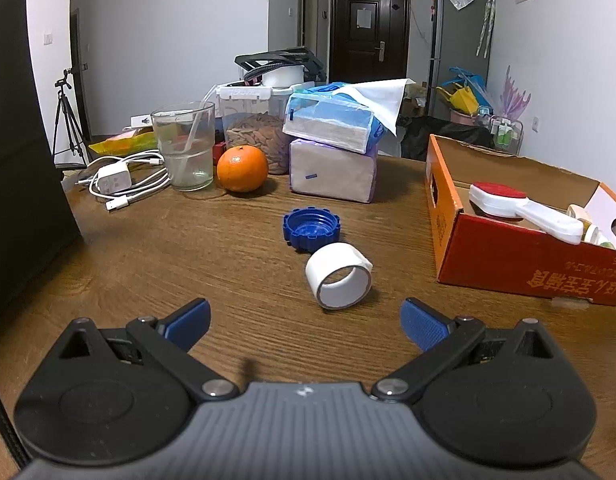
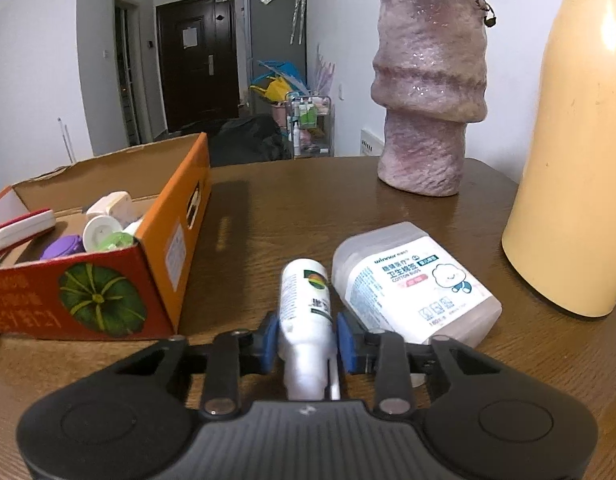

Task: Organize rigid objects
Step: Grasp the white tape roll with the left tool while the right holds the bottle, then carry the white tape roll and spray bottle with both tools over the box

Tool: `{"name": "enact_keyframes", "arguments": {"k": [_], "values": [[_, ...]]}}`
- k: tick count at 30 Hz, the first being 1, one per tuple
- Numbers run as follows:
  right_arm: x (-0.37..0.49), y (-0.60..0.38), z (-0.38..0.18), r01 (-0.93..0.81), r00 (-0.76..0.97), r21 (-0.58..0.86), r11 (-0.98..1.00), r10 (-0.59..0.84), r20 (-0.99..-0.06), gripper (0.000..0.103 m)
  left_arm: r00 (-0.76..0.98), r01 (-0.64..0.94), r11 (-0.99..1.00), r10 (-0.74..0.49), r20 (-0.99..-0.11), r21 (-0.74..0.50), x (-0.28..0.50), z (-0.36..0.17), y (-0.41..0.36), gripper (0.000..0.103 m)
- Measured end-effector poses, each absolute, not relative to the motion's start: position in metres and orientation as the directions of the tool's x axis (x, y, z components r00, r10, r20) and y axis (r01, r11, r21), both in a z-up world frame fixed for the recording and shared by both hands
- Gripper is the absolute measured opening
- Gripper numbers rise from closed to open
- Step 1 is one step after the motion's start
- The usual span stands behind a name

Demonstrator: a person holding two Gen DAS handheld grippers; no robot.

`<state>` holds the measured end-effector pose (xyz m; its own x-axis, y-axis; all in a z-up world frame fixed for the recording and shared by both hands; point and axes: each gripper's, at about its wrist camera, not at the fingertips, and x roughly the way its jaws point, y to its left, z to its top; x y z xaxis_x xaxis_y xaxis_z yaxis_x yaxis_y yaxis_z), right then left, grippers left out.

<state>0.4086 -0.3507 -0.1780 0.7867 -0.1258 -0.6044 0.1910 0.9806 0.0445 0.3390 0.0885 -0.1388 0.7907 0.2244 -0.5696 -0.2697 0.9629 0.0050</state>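
Observation:
A small white bottle (image 2: 306, 312) lies on the wooden table with my right gripper (image 2: 306, 342) shut on its body, blue pads pressing both sides. Beside it on the right lies a clear cotton-bud box (image 2: 411, 284). The orange cardboard box (image 2: 176, 216) to the left holds several small items. In the left wrist view my left gripper (image 1: 306, 322) stands open above the table with nothing between its fingers. A white tape roll (image 1: 339, 276) lies just ahead of it, and a blue screw cap (image 1: 311, 230) sits behind the roll. The same cardboard box (image 1: 507, 256) stands at right.
A rough pink vase (image 2: 427, 92) and a cream thermos (image 2: 575, 152) stand at the back right. On the left side sit an orange (image 1: 242, 169), a glass (image 1: 184, 146), a charger with cable (image 1: 116, 180) and stacked tissue packs (image 1: 331, 152). A dark panel (image 1: 20, 140) borders the left edge.

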Motion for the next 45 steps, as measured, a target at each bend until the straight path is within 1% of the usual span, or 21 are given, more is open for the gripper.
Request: {"name": "enact_keyframes", "arguments": {"k": [1, 4, 7, 13, 23, 31, 33, 36, 38, 39, 41, 42, 44, 45], "values": [[0.407, -0.352, -0.177, 0.192, 0.792, 0.052, 0.980, -0.123, -0.598, 0.027, 0.790, -0.271, 0.963, 0.226, -0.570, 0.006, 0.340, -0.139, 0.089, 0.103], [0.399, -0.354, -0.173, 0.204, 0.821, 0.082, 0.976, -0.125, -0.558, 0.027, 0.789, -0.272, 0.962, 0.225, -0.572, 0.004, 0.346, -0.140, 0.091, 0.103], [0.392, -0.350, -0.170, 0.213, 0.840, 0.072, 0.974, -0.145, -0.523, 0.027, 0.789, -0.276, 0.961, 0.232, -0.568, 0.009, 0.351, -0.140, 0.092, 0.103], [0.381, -0.344, -0.162, 0.230, 0.861, 0.079, 0.970, -0.165, -0.481, 0.027, 0.787, -0.286, 0.958, 0.240, -0.568, 0.009, 0.365, -0.142, 0.094, 0.103], [0.369, -0.340, -0.158, 0.261, 0.867, 0.093, 0.961, -0.191, -0.461, 0.027, 0.781, -0.293, 0.956, 0.261, -0.567, 0.036, 0.388, -0.144, 0.093, 0.103], [0.359, -0.336, -0.155, 0.261, 0.877, 0.110, 0.959, -0.188, -0.443, 0.027, 0.769, -0.282, 0.959, 0.248, -0.589, 0.036, 0.402, -0.149, 0.096, 0.103], [0.356, -0.334, -0.155, 0.260, 0.878, 0.111, 0.959, -0.187, -0.440, 0.027, 0.768, -0.270, 0.963, 0.231, -0.597, 0.026, 0.404, -0.150, 0.097, 0.098], [0.351, -0.330, -0.154, 0.254, 0.880, 0.111, 0.961, -0.182, -0.439, 0.027, 0.764, -0.257, 0.966, 0.217, -0.608, 0.021, 0.407, -0.153, 0.097, 0.086], [0.347, -0.327, -0.154, 0.249, 0.882, 0.111, 0.962, -0.177, -0.437, 0.027, 0.763, -0.244, 0.970, 0.199, -0.615, 0.010, 0.408, -0.154, 0.097, 0.076], [0.345, -0.326, -0.153, 0.245, 0.883, 0.111, 0.963, -0.174, -0.436, 0.027, 0.762, -0.241, 0.971, 0.193, -0.618, 0.007, 0.408, -0.154, 0.097, 0.074], [0.340, -0.322, -0.152, 0.236, 0.886, 0.112, 0.965, -0.167, -0.433, 0.027, 0.762, -0.232, 0.973, 0.181, -0.622, 0.000, 0.409, -0.154, 0.098, 0.062], [0.338, -0.321, -0.152, 0.233, 0.887, 0.113, 0.966, -0.164, -0.431, 0.027, 0.762, -0.228, 0.974, 0.176, -0.623, -0.004, 0.409, -0.154, 0.098, 0.059], [0.333, -0.318, -0.151, 0.225, 0.889, 0.114, 0.968, -0.156, -0.430, 0.027, 0.760, -0.222, 0.975, 0.169, -0.627, -0.005, 0.409, -0.155, 0.098, 0.048], [0.331, -0.317, -0.151, 0.222, 0.890, 0.115, 0.968, -0.153, -0.429, 0.027, 0.760, -0.218, 0.976, 0.165, -0.629, -0.007, 0.409, -0.155, 0.098, 0.048]]}}
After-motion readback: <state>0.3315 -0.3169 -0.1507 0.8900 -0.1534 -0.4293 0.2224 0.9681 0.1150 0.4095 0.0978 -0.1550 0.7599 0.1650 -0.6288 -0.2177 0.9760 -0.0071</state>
